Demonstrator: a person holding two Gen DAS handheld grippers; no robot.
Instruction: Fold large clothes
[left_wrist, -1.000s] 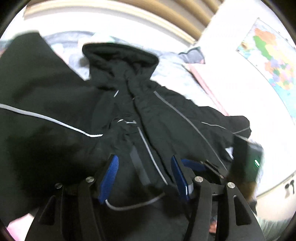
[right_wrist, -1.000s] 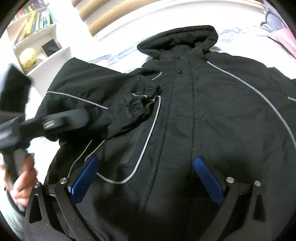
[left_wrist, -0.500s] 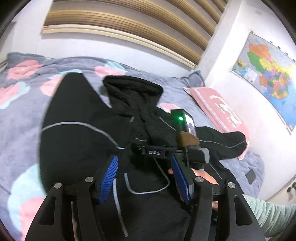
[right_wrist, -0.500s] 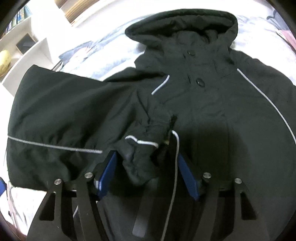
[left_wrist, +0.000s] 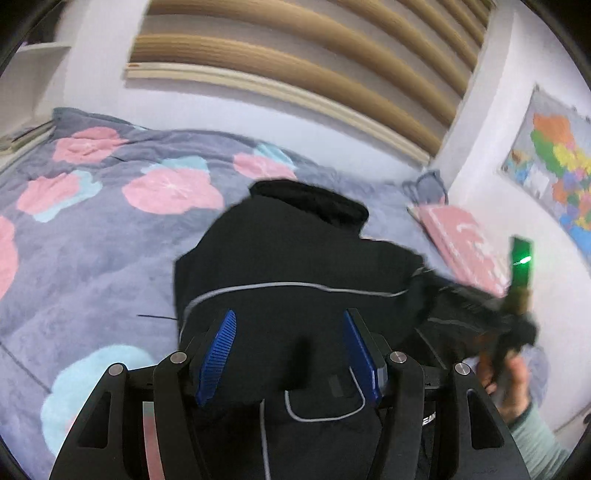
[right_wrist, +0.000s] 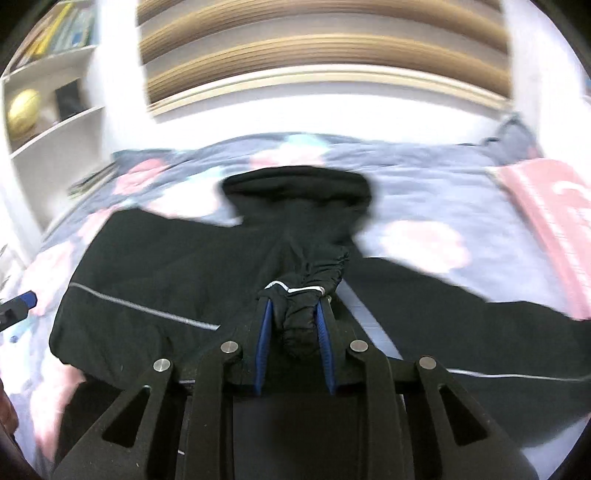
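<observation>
My black hooded jacket (left_wrist: 295, 258) lies on the floral bedspread, hood (right_wrist: 295, 192) far, grey piping across it, its gathered sleeve cuff (right_wrist: 303, 306) bunched and lifted near me.

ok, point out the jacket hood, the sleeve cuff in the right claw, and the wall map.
jacket hood (right_wrist: 295, 188): right wrist view, middle of the hood.
sleeve cuff (right_wrist: 297, 314): right wrist view, bunched fabric between the pads.
wall map (left_wrist: 557, 158): left wrist view, coloured area.

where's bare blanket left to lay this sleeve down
Bare floral blanket lies left of the black jacket, and between the hood and pink pillow. The middle is crowded: right tongs grip the sleeve cuff there; left tongs hang open over it.
</observation>
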